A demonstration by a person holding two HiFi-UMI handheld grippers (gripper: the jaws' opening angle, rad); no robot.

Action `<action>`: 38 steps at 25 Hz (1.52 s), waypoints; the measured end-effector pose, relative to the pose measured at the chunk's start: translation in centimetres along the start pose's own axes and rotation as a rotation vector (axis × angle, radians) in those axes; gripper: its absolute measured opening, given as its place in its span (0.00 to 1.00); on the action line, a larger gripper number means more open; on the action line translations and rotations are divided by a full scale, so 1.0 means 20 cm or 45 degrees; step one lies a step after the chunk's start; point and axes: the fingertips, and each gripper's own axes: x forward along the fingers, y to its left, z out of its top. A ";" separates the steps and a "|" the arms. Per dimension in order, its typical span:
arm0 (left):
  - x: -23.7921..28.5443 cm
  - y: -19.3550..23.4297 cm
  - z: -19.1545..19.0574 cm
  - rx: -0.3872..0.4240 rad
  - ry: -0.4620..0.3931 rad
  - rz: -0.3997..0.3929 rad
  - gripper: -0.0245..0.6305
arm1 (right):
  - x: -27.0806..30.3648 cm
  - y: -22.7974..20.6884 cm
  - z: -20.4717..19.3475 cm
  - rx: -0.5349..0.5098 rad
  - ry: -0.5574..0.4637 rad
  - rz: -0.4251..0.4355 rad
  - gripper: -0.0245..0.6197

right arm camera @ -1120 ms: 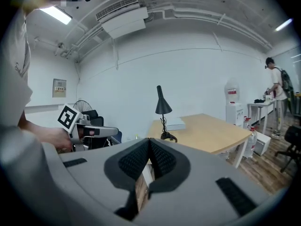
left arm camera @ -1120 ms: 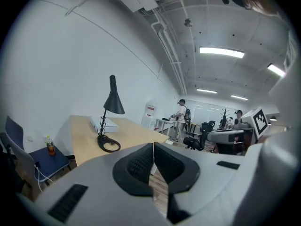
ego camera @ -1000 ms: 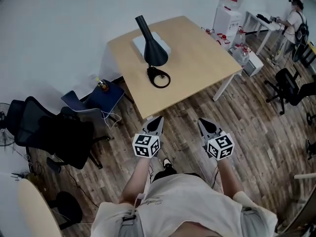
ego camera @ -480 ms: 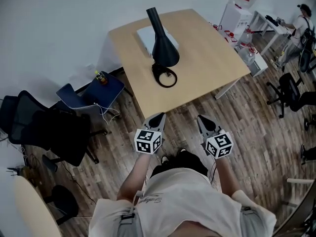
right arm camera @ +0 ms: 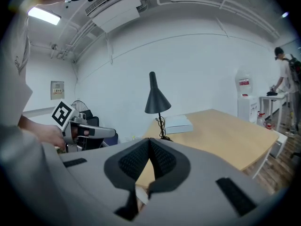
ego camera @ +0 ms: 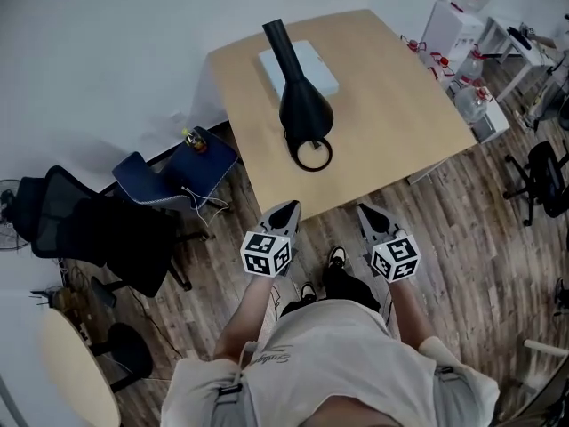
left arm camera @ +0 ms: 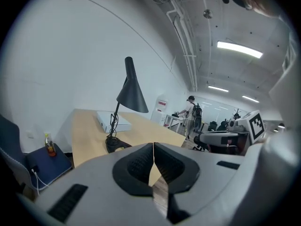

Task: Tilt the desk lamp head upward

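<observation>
- Black office chairs (ego camera: 89, 238) stand on the wood floor, well to the left of the table (ego camera: 400, 114).
- A blue seat (ego camera: 191, 165) sits just beside the table's left edge, with a small bottle (ego camera: 195, 139) standing on it.
- The left gripper (ego camera: 284, 210) hangs just short of the table's near edge, off the tabletop. The left gripper view shows its jaws pressed together at the tips, with nothing between them.
- The desk lamp (ego camera: 300, 96) stands on the left half of the table. Its round base (ego camera: 313, 154) is towards the near edge, with a cord looped at it. The black cone head (ego camera: 306, 111) opens downward over the base, and its narrow neck points up and away. Neither gripper touches the lamp.
- A flat white box (ego camera: 313, 60) lies on the table behind the lamp, towards the far edge.
- The right gripper (ego camera: 368, 213) also hangs just off the table's near edge, level with the left one. Its jaws are closed on each other and hold nothing.
- A water dispenser (ego camera: 462, 12) stands beyond the table's far right corner, with clear jugs (ego camera: 469, 100) on the floor near it.
</observation>
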 end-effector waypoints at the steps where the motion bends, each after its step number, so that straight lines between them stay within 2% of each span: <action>1: 0.04 0.02 0.03 0.006 0.002 0.017 0.06 | 0.05 -0.05 0.03 0.002 -0.010 0.014 0.03; 6: 0.26 0.09 0.08 0.022 0.015 0.086 0.06 | 0.22 -0.23 0.12 0.032 -0.051 0.099 0.03; 14: 0.55 0.25 -0.04 -0.007 0.064 0.166 0.06 | 0.48 -0.33 0.19 -0.005 -0.032 0.217 0.03; 18: 0.70 0.36 -0.15 -0.064 0.079 0.158 0.06 | 0.60 -0.31 0.20 -0.030 -0.012 0.269 0.03; 23: 0.86 0.50 -0.29 -0.094 0.160 0.199 0.06 | 0.74 -0.26 0.18 -0.021 0.031 0.324 0.03; 29: 1.06 0.60 -0.44 -0.113 0.248 0.152 0.06 | 0.89 -0.22 0.15 -0.017 0.069 0.361 0.03; 38: 1.22 0.70 -0.58 -0.068 0.377 0.177 0.06 | 0.98 -0.16 0.17 -0.034 0.087 0.420 0.03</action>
